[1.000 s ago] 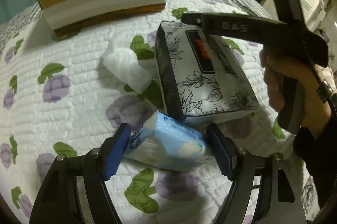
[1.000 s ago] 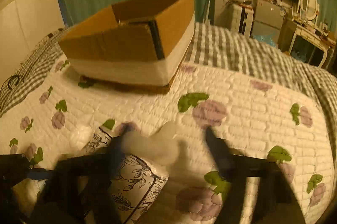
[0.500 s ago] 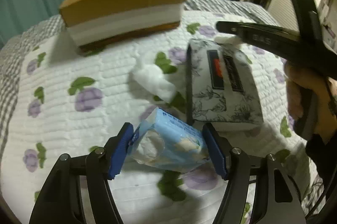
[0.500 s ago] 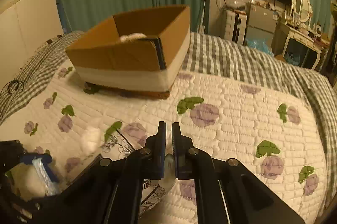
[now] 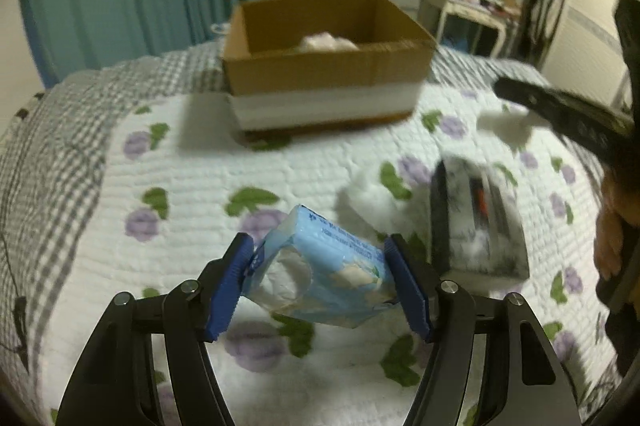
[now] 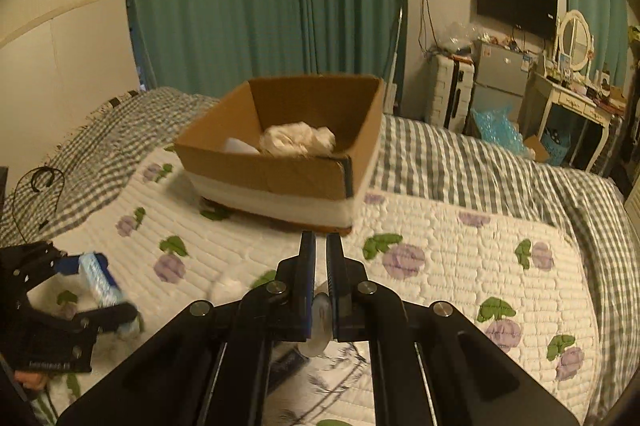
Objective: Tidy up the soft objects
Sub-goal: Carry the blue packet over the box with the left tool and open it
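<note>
Two loads aloft over the bed: my left hand-held gripper (image 5: 320, 280) clamps a tissue pack (image 5: 320, 278); my right (image 6: 320, 274), clenched on a white wad (image 6: 320, 326), risks shedding it short of the box (image 6: 280, 182).

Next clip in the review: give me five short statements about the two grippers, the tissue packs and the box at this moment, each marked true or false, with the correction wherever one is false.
1. The left gripper is shut on the blue tissue pack, which is off the quilt. True.
2. The cardboard box holds nothing. False: white crumpled soft material lies inside it.
3. The right gripper stands wide open. False: its jaws are closed on a small white wad.
4. The floral tissue pack lies on the quilt, not in either gripper. True.
5. The box sits on the floor by the curtains. False: it stands on the bed, on the quilt.
</note>
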